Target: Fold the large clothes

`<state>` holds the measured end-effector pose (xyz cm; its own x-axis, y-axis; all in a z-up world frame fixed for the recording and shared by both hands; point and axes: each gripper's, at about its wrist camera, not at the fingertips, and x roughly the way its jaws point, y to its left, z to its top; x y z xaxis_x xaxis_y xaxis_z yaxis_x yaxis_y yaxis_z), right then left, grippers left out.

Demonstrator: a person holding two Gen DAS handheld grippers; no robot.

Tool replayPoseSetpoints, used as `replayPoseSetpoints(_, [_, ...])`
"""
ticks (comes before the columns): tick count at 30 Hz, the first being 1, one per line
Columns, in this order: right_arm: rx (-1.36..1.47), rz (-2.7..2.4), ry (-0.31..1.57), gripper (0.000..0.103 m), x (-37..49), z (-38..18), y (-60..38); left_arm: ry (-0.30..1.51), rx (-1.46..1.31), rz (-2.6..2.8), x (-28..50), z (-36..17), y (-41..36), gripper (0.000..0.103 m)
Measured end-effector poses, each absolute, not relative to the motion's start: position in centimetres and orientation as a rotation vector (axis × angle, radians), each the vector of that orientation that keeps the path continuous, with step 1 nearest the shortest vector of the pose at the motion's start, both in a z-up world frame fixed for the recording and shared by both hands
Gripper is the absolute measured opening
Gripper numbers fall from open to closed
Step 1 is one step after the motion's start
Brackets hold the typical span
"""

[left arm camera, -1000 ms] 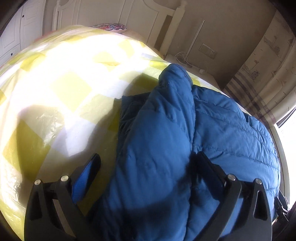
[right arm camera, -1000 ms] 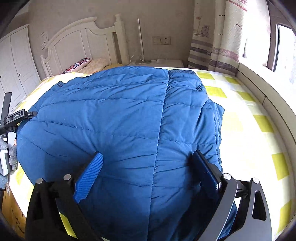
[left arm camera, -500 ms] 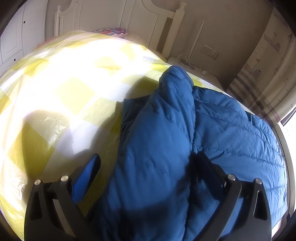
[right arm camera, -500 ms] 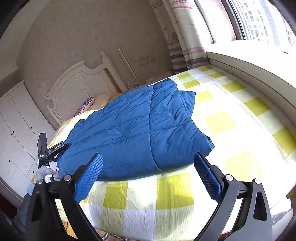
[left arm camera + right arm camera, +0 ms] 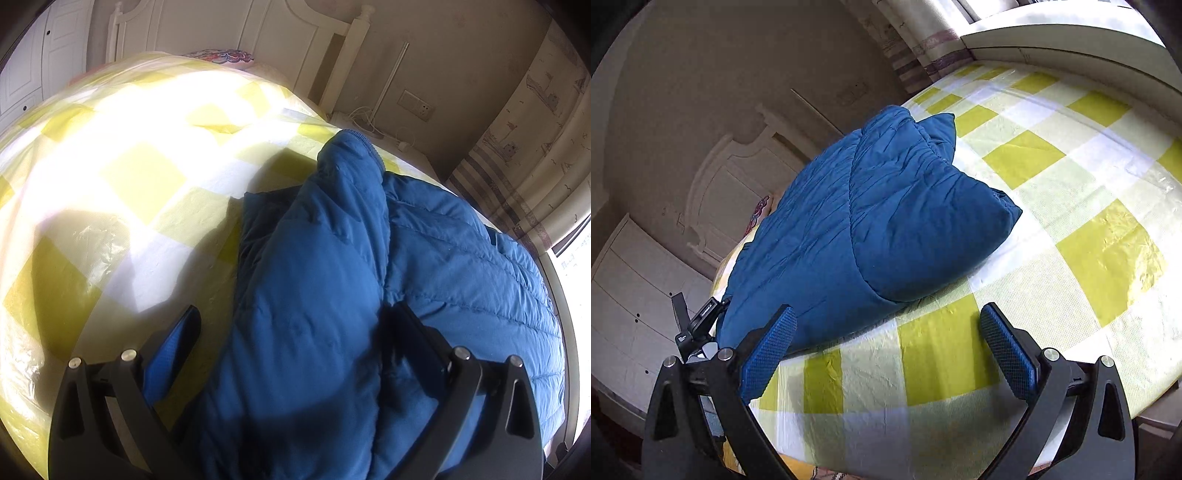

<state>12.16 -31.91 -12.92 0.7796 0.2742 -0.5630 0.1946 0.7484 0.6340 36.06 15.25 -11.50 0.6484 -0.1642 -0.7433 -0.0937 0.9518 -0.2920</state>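
- right now the blue padded jacket (image 5: 871,229) lies folded on the bed (image 5: 1071,236), on its yellow and white checked cover, with one sleeve laid along its top.
- seen from the left wrist, that sleeve (image 5: 314,295) runs up the middle of the jacket, its cuff pointing toward the white headboard (image 5: 280,40).
- the left tool (image 5: 295,347) sits low over the jacket with the sleeve between its blue pads; the right pad is against the fabric, the left pad stands apart from it over the bed cover, so the jaws are wide and nothing is pinched.
- the right tool (image 5: 890,350) is off the jacket, at the near edge of the bed, its jaws spread wide and only bed cover between its pads (image 5: 768,354).
- from the right wrist, the other tool shows as a black frame at the jacket's far left edge.
- a patterned pillow (image 5: 221,57) lies by the headboard; a white wardrobe (image 5: 631,295) stands at the left, and curtains (image 5: 535,140) hang by the window.
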Motion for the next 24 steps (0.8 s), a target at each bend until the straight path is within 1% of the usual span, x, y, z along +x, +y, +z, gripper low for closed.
replayPoseSetpoints(6, [0.851,-0.047,0.663,0.099,17.9,-12.7,-31.6,0.869,-0.314,-0.043,36.2,-11.4,15.3,0.101])
replayPoseSetpoints(10, [0.856,-0.065,0.661,0.099,21.0,-12.6,-30.7,0.869,-0.310,-0.037,36.3,-11.3,15.2,0.101])
replayPoseSetpoints(11, [0.873,-0.066,0.644,0.094,21.3,-12.7,-30.9,0.869,-0.311,-0.032,36.3,-11.3,15.1,0.101])
replayPoseSetpoints(12, [0.909,-0.067,0.609,0.080,21.1,-12.9,-31.4,0.867,-0.314,-0.029,36.3,-11.3,15.1,0.101])
replayPoseSetpoints(13, [0.965,-0.054,0.561,0.069,20.5,-13.4,-32.2,0.866,-0.316,-0.026,36.3,-11.3,15.1,0.101])
replayPoseSetpoints(14, [1.027,-0.024,0.517,0.051,20.0,-14.2,-33.1,0.865,-0.318,-0.020,36.3,-11.3,15.2,0.101])
replayPoseSetpoints(15, [1.065,0.010,0.482,0.046,19.4,-14.8,-33.7,0.863,-0.321,-0.015,36.3,-11.3,15.2,0.101])
replayPoseSetpoints(16, [1.077,0.028,0.467,0.045,19.0,-15.0,-33.9,0.863,-0.318,-0.012,36.2,-11.2,15.1,0.101])
replayPoseSetpoints(21, [1.120,0.097,0.400,0.030,15.3,-14.7,-35.4,0.831,-0.206,0.051,34.3,-9.8,13.5,0.101])
replayPoseSetpoints(23, [1.104,0.130,0.415,0.029,13.7,-14.6,-35.8,0.774,-0.082,0.111,33.1,-7.8,12.0,0.098])
replayPoseSetpoints(24, [1.067,0.132,0.416,0.029,12.8,-14.4,-35.9,0.735,-0.052,0.120,32.6,-6.5,11.2,0.098])
